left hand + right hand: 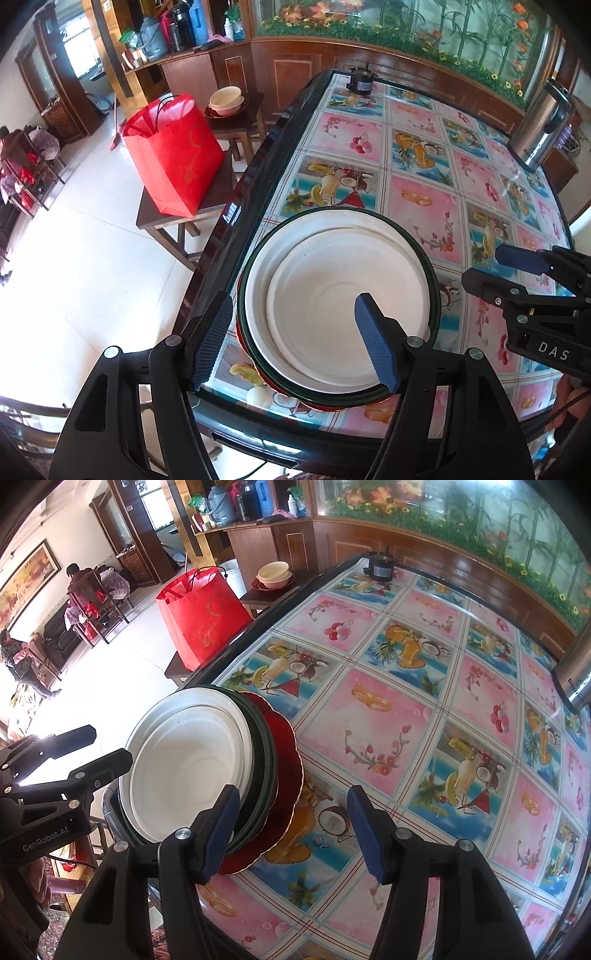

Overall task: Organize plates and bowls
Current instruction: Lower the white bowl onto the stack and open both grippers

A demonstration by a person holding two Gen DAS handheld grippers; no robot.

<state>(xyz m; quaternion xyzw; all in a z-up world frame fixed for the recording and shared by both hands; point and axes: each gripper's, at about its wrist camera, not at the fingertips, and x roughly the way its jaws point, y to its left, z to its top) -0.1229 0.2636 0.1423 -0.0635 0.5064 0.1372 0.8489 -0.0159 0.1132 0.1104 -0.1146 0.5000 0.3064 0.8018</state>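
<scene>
A stack of plates sits at the table's near left corner. On top lies a small white plate (325, 295), under it a larger white plate with a dark green rim (354, 229), at the bottom a red scalloped plate (284, 760). My left gripper (293, 339) is open and straddles the stack's near left rim: one finger is outside the rim, the other over the white plate. My right gripper (293, 832) is open at the stack's right side, with the red plate's edge between its fingers and its right finger over the tablecloth. Each gripper shows in the other's view: the right gripper (484, 264), the left gripper (110, 746).
The table (221, 236) has a dark glossy edge and a fruit-patterned cloth. A steel flask (543, 125) stands at the right, a small black motor (360, 83) at the far end. Left of the table are a red bag (173, 155) and stacked bowls (225, 101) on stools. People sit far left.
</scene>
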